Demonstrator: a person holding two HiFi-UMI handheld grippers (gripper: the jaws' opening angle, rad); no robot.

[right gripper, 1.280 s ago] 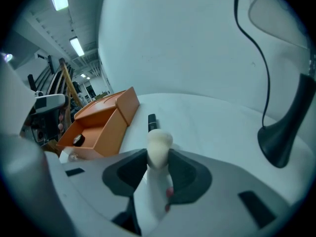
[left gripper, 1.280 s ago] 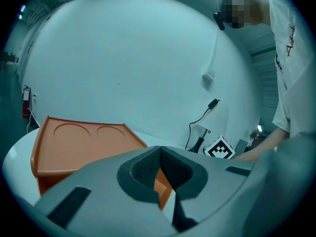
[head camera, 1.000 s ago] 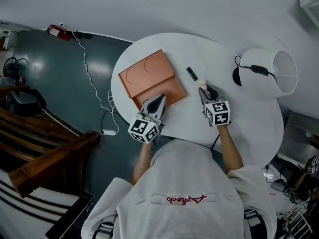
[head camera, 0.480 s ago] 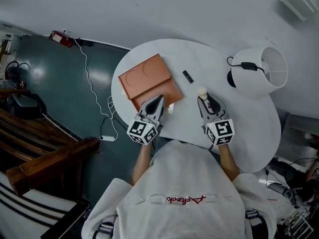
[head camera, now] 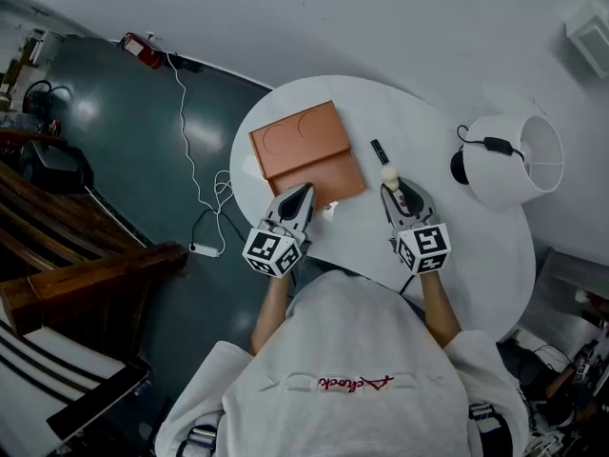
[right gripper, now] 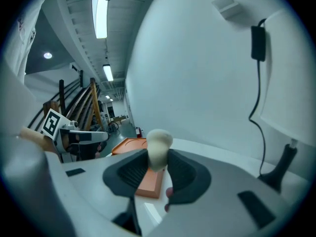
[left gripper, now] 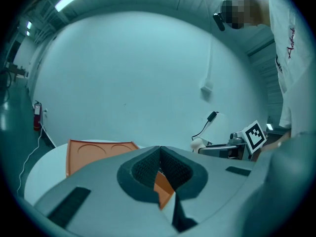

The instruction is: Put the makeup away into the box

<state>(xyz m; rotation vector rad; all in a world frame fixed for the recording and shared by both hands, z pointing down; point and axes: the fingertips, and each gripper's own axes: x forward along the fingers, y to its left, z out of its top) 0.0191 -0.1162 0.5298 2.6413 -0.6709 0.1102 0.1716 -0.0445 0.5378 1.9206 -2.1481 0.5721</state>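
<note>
R gripper (head camera: 392, 190) clamps cream rounded makeup sponge (head camera: 388, 171) mid-frame, L gripper (head camera: 304, 191) closed empty; open orange box (head camera: 303, 149) seems empty, small black tube (head camera: 379, 150) unpacked, so barely started.

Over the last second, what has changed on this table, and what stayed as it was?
The right gripper, already shut on the cream-headed makeup piece, raised it above the table, toward the head camera. Nothing was newly gripped or released. The left gripper stayed shut by the near edge of the open orange box. The box, the small black item and the lamp kept their places.
</note>
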